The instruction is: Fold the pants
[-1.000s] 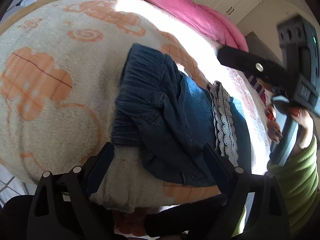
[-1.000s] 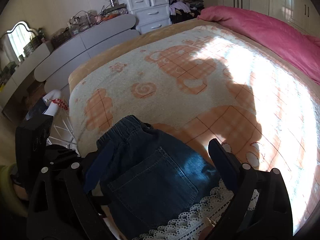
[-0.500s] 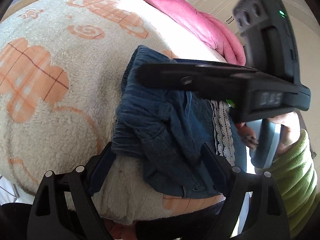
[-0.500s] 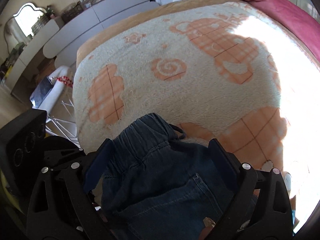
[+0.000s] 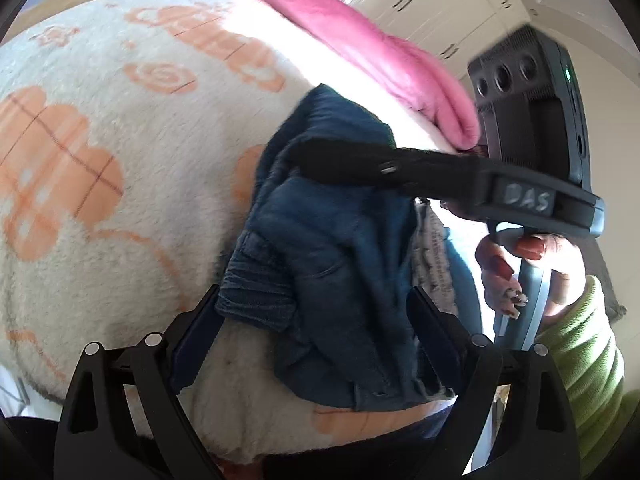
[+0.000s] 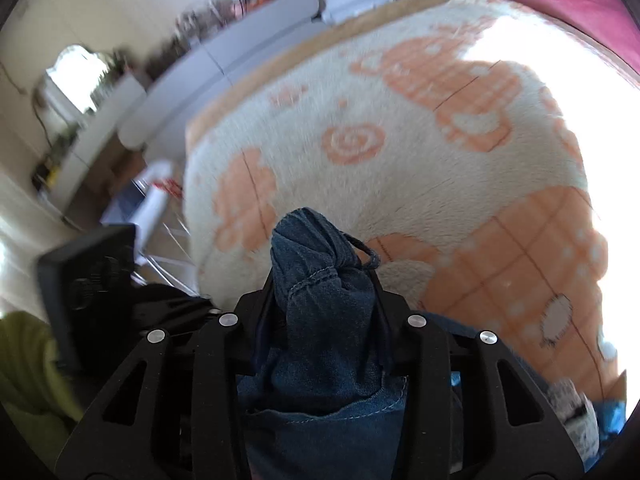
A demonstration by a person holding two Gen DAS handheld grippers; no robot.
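Denim pants bunched on bed blanket. Right wrist view: right tool closing, waistband denim pinched between its jaws. Left wrist view alone shows left tool spread open, pants edge between, unpressed.

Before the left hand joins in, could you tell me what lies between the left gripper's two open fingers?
In the left wrist view, the left gripper stands open over the bunched dark blue denim pants, resting on the cream fleece blanket.

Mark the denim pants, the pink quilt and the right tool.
denim pants (image 5: 340,264), left wrist view, bunched middle fabric.
pink quilt (image 5: 384,60), left wrist view, upper fold.
right tool (image 6: 324,292), right wrist view, closing on the denim between its fingers.
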